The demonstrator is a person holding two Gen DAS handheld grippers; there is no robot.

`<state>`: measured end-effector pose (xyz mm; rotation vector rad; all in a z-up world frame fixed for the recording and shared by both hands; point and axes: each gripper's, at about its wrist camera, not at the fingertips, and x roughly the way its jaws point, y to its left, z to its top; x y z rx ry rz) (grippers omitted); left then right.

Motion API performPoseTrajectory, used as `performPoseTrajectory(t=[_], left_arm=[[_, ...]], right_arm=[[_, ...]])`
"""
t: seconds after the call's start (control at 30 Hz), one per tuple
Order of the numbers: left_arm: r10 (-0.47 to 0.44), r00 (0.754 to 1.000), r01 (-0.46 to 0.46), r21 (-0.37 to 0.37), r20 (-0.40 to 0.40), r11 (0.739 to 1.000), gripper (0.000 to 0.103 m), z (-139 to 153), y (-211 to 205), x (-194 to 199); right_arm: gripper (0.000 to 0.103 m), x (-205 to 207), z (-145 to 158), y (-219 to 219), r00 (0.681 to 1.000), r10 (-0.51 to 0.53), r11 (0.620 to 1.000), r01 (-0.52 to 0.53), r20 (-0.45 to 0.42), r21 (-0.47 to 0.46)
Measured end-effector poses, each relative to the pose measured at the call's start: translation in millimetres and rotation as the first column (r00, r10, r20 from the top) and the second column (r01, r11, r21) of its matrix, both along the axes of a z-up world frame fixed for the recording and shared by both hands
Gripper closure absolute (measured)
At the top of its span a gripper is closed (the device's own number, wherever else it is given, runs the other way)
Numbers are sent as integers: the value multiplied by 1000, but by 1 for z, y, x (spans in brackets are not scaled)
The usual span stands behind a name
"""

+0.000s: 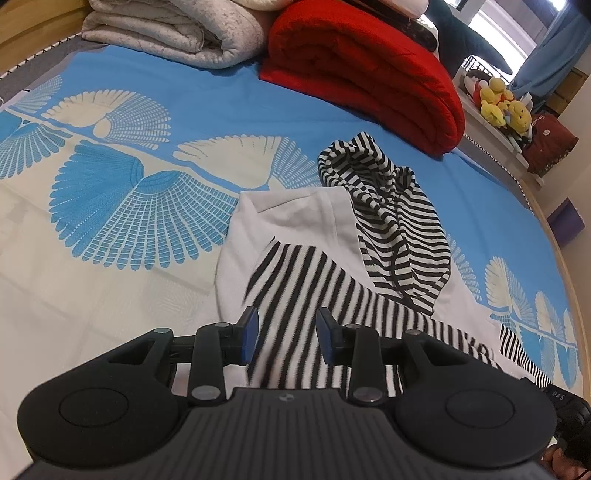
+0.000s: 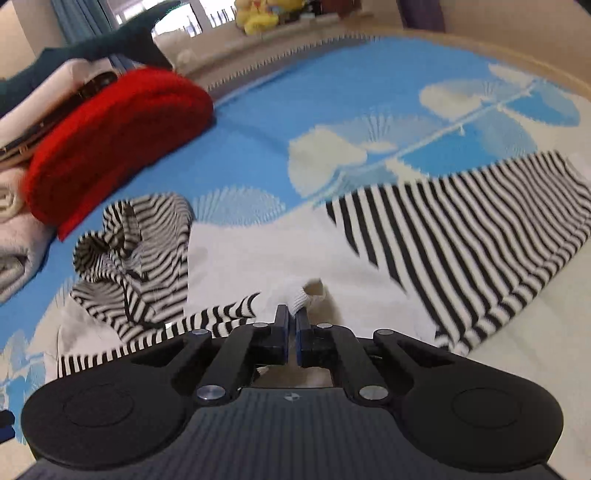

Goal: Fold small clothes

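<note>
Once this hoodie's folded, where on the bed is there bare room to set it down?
Bare bedspread lies left of the hoodie, below the grey quilt. The head end is crowded: quilt and red blanket, close to the striped hood.

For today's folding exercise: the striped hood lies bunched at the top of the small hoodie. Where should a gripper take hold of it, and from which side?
Grip the striped hood at its rolled outer rim, the far edge nearest the red blanket. That rim stands up as a thick fold, so pads can pinch it. Come from above on the far side; the white body lies flat and offers less to pinch.

The hoodie point(image 1: 295, 236) lies on the bed point(image 1: 129, 280), seemingly before the folded blankets point(image 1: 362, 74) at its far edge.
</note>
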<state>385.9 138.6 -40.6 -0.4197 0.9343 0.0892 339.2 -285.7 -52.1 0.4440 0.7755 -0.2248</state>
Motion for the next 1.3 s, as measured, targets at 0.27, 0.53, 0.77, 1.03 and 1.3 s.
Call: performPoseTrajectory(t=[0.27, 0.53, 0.77, 1.03, 1.3], left_arm=[[-1, 1000, 1, 0, 0, 1000, 65, 0, 0, 0], [5, 1000, -5, -4, -2, 1000, 65, -1, 1, 0], [1, 1000, -1, -3, -6, 1000, 65, -3, -1, 0], [4, 1000, -5, -9, -8, 1000, 65, -3, 5, 0], [66, 997, -68, -66, -26, 995, 65, -6, 42, -3]], right_arm=[[101, 1, -5, -14, 998, -66, 998, 65, -24, -22], [96, -5, 4, -21, 989, -146, 985, 147, 18, -93], [90, 3, -9, -10, 999, 27, 998, -26, -19, 56], [79, 12, -49, -6, 957, 63, 997, -47, -284, 63], [78, 11, -23, -9, 980, 41, 999, -35, -196, 35]])
